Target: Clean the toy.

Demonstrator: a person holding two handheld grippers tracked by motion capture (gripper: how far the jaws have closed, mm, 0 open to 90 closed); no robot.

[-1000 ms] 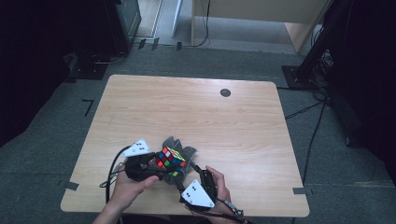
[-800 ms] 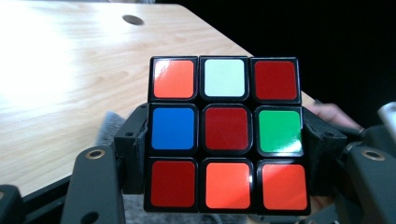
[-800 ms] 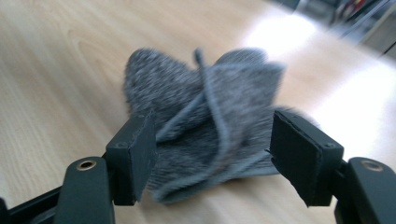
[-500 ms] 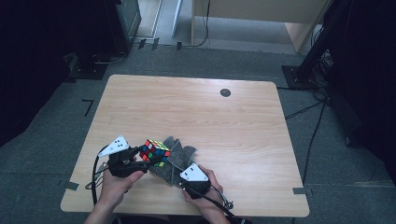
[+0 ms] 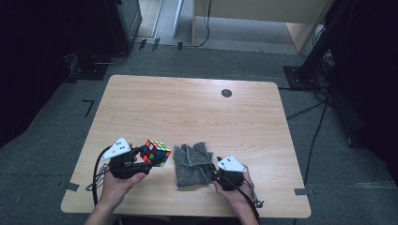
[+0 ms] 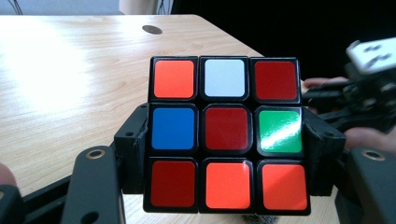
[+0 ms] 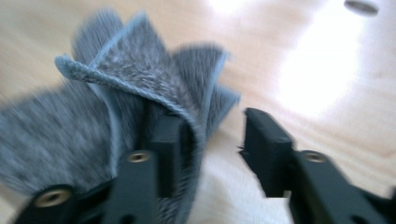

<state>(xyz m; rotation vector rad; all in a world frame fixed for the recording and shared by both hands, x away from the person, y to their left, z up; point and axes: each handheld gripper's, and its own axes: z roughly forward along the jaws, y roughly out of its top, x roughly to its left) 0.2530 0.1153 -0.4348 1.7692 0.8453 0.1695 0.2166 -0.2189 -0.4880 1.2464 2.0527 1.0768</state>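
A scrambled Rubik's cube hangs just above the table near its front left, with my left gripper shut on its two sides. The left gripper view faces a cube side of red, orange, white, blue and green stickers, a black jaw pressed to each flank. A crumpled grey cloth lies right of the cube. My right gripper is at the cloth's right edge. Its jaws have just been opening. In the right gripper view a fold of the cloth drapes over one jaw, with a clear gap to the other.
The wooden table has a dark round grommet near its far edge. My right gripper and hand appear beyond the cube in the left gripper view. Cables and dark equipment stands line the grey floor around the table.
The cube was against the cloth between both grippers; my left gripper carried it left, away from the cloth. My right gripper moved right and its jaws came apart, and the cloth lies flatter.
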